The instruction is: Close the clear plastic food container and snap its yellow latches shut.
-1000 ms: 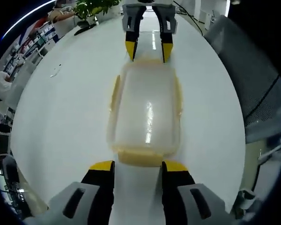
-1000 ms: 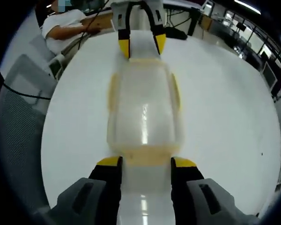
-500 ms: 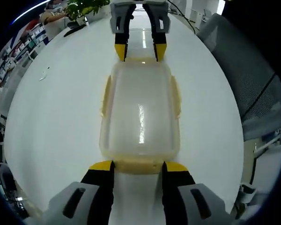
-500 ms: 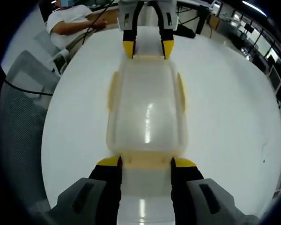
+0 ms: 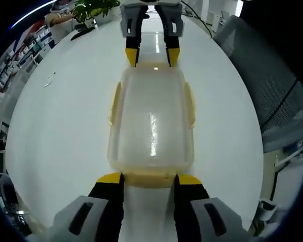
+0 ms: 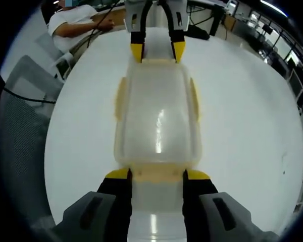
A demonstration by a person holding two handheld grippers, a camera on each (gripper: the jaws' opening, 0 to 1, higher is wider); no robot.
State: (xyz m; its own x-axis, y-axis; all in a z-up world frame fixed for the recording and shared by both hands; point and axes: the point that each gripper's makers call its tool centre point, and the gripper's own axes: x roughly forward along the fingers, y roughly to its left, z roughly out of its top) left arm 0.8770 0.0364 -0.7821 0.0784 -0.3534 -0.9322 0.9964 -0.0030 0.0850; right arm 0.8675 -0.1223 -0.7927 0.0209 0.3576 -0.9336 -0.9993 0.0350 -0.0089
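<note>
The clear food container (image 5: 151, 123) sits in the middle of the frame on the white desk (image 5: 55, 131), lid on (what is inside, I cannot tell). The left hand-held gripper (image 5: 147, 179) and right hand-held gripper (image 6: 156, 175) stand at its two short ends, jaws apart around the yellow end latches (image 6: 156, 172).

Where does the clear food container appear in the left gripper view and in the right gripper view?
Left gripper view: food container at centre, between both grippers.
Right gripper view: centre, likewise.
Shared landmark: the white table beneath it.
</note>
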